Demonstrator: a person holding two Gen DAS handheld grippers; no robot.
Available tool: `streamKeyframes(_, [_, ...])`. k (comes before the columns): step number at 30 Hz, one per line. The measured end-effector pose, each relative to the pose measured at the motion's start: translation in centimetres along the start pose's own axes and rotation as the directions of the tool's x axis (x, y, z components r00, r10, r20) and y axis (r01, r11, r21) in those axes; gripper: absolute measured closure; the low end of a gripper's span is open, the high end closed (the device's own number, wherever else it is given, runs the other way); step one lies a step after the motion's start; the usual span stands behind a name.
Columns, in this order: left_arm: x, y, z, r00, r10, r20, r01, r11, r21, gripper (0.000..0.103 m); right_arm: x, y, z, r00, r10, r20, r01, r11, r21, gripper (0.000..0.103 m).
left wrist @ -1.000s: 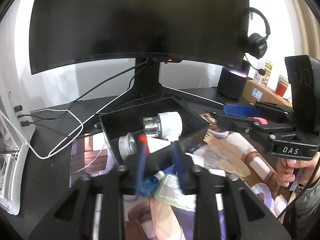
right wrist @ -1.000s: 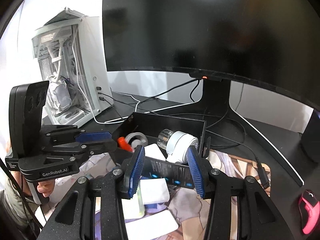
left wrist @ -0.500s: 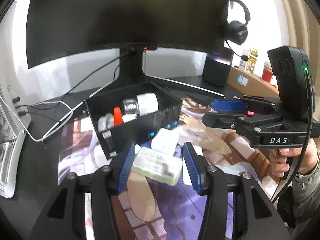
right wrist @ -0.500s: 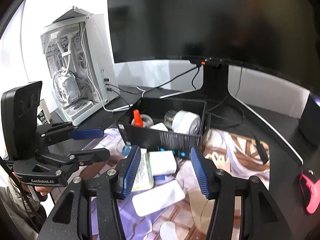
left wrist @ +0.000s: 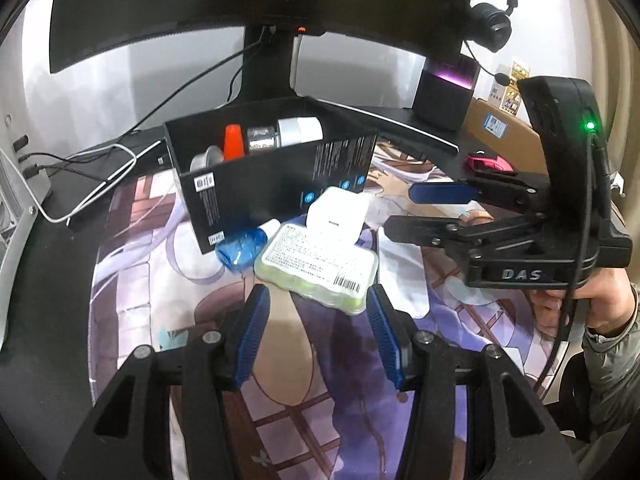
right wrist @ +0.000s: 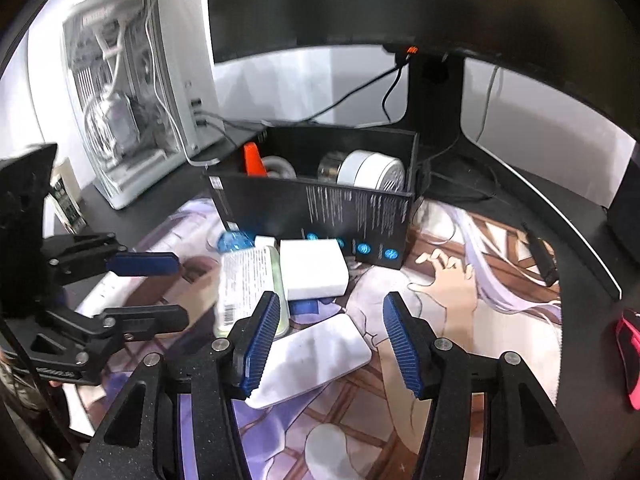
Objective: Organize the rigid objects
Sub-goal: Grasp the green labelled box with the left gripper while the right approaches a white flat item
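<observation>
A black box [left wrist: 280, 184] [right wrist: 320, 208] on the printed desk mat holds an orange cone [left wrist: 234, 142] [right wrist: 254, 160], a white cylinder [left wrist: 300, 130] [right wrist: 372, 170], a clear jar and a tape roll. In front of it lie a green-yellow labelled pack [left wrist: 316, 262] [right wrist: 248, 284], a white square charger [left wrist: 336, 216] [right wrist: 312, 266], a blue-wrapped item [left wrist: 240, 246] [right wrist: 234, 240] and a flat white case [right wrist: 312, 358]. My left gripper [left wrist: 316, 336] is open and empty just short of the pack. My right gripper [right wrist: 332, 340] is open and empty over the flat white case.
A large monitor [left wrist: 240, 0] on its stand is behind the box, with cables [left wrist: 100, 160] at left. A white PC case [right wrist: 140, 80] stands far left. A pink mouse [right wrist: 628, 360], a speaker [left wrist: 446, 92] and headphones [left wrist: 490, 24] are at right.
The left gripper let go of the orange cone into the box, opened and pulled back toward me. Both grippers have drawn back from the box and sit lower over the loose items.
</observation>
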State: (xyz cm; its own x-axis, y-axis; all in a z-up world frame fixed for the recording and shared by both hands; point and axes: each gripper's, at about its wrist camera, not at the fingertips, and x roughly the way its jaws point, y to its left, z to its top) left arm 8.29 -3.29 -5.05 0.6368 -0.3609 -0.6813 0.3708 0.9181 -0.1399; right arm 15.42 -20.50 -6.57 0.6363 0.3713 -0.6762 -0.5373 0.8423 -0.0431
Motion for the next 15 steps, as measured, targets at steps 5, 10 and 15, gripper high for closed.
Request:
streamKeyframes(5, [0.0, 0.2, -0.2, 1.000, -0.002, -0.004, 0.002, 1.000, -0.008, 0.053, 1.5, 0.1, 0.3, 0.996, -0.085, -0.016, 0.084, 0.996, -0.038, 0.048])
streamKeyframes(10, [-0.1, 0.6, -0.2, 1.000, -0.005, -0.006, 0.005, 1.000, -0.019, 0.053, 2.9, 1.1, 0.0, 0.996, -0.068, -0.061, 0.064, 0.995, -0.071, 0.048])
streamKeyframes(15, [-0.1, 0.7, -0.2, 1.000, -0.001, -0.005, 0.000, 1.000, -0.023, 0.053, 2.6, 2.5, -0.4, 0.993, 0.072, -0.097, -0.078, 0.995, -0.060, 0.048])
